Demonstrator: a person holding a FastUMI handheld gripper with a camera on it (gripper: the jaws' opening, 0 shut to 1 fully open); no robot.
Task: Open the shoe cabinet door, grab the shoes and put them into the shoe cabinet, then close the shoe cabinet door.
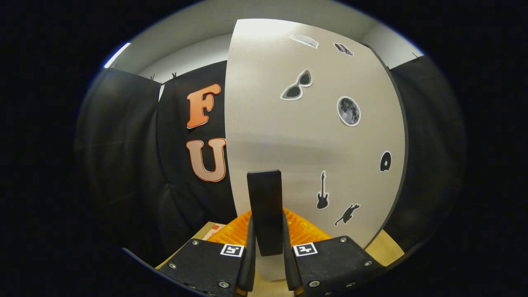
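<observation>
The gripper (267, 231) is clamped on the cabinet door handle (265, 206): both fingers press against the sides of the dark upright bar, one on each side, with the bar rising between and above them. The ridged pads (303, 231) bear on the lower part of the handle. Each finger housing carries a small square marker (304, 249) on its top face.

The shoe cabinet door (288, 136) stands directly ahead of the fingers. It is a pale, flat panel with a dark edge visible along its far side. The handle is mounted low on the panel, upright. Whether the door sits flush with the cabinet body or stands ajar cannot be told from this view.

The door face bears several stickers: a pair of sunglasses (297, 85), a moon (349, 111), a record disc (385, 161), a guitar (322, 191), a cat (347, 214), and two small items near the top that are too distorted to identify.

To the side of the door hangs the black cloth wall of the booth (123, 144). A light wooden surface (385, 247) shows below the door, beside the fingers. A strip light (116, 55) runs along the ceiling above the cloth.
</observation>
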